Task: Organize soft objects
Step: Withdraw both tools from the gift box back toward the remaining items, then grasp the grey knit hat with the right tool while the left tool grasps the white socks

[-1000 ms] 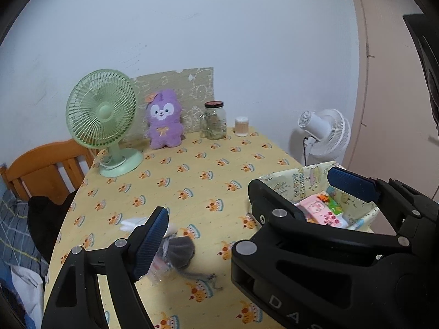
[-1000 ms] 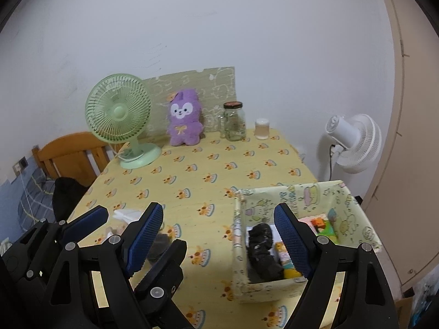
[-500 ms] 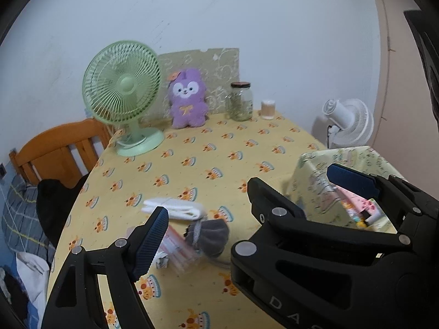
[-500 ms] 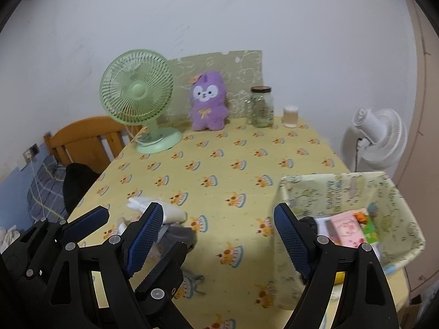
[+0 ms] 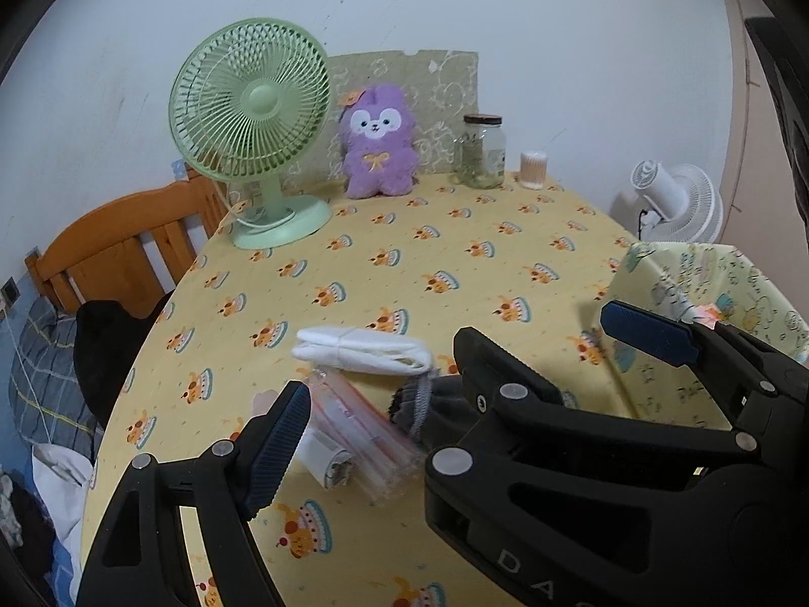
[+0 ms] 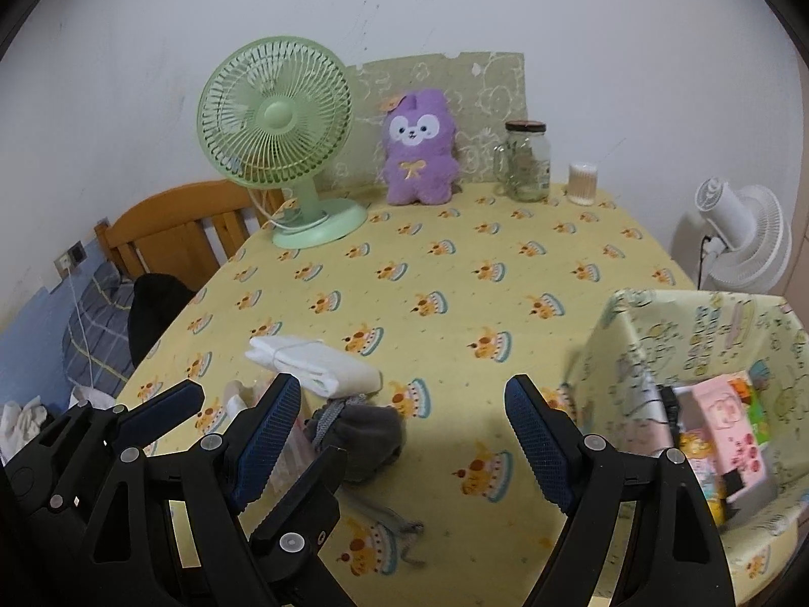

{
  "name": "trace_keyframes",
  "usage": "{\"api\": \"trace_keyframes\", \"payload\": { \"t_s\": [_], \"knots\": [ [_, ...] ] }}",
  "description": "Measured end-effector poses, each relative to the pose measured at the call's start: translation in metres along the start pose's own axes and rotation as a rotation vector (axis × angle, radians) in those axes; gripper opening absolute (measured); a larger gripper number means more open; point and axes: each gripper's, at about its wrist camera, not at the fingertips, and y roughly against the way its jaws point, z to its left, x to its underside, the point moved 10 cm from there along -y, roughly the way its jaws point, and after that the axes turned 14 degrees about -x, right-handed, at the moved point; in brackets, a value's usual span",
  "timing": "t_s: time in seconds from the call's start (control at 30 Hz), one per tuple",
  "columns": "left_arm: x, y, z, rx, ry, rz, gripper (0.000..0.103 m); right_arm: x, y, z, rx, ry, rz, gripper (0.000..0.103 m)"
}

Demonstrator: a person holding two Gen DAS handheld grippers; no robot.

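A folded white cloth (image 5: 361, 351) (image 6: 313, 364) lies on the yellow tablecloth. Just in front of it lie a grey sock (image 5: 430, 404) (image 6: 361, 432) and a clear plastic packet (image 5: 354, 430). A patterned fabric box (image 5: 708, 278) (image 6: 708, 344) with pink and coloured items stands at the right. My left gripper (image 5: 465, 389) is open and empty above the sock and packet. My right gripper (image 6: 404, 450) is open and empty, just right of the sock; the left gripper shows at its lower left. A purple plush (image 5: 376, 144) (image 6: 419, 152) sits at the back.
A green desk fan (image 5: 253, 126) stands at the back left. A glass jar (image 5: 483, 152) and a small cotton-swab tub (image 5: 533, 169) stand at the back right. A white floor fan (image 5: 672, 202) is beyond the table's right edge. A wooden chair (image 5: 126, 248) is at the left.
Both grippers have pulled back and swung left from the fabric box toward the cloth, sock and packet, which now sit nearer the centre of view. Both jaws stay open.
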Motion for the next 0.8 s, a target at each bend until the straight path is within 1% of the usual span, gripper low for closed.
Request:
{"api": "trace_keyframes", "payload": {
  "t_s": [0.23,0.33,0.4,0.53,0.73,0.8],
  "knots": [
    [0.013,-0.019,0.013,-0.008,0.018,0.052,0.083,0.009,-0.027,0.007,-0.015,0.002,0.045,0.085],
    [0.021,-0.029,0.017,-0.021,0.037,0.088,0.083,0.016,-0.036,0.007,-0.013,-0.015,0.057,0.085],
    [0.027,-0.035,0.018,-0.029,0.043,0.106,0.083,0.023,-0.045,0.006,-0.024,-0.040,0.077,0.085],
    [0.036,-0.046,0.019,-0.034,0.042,0.148,0.083,0.034,-0.059,0.004,-0.031,-0.050,0.122,0.085],
    [0.039,-0.056,0.016,-0.037,0.023,0.164,0.083,0.040,-0.071,-0.001,-0.027,-0.068,0.146,0.085],
    [0.041,-0.058,0.017,-0.035,0.027,0.172,0.083,0.041,-0.073,-0.001,-0.031,-0.068,0.148,0.083]
  ]
}}
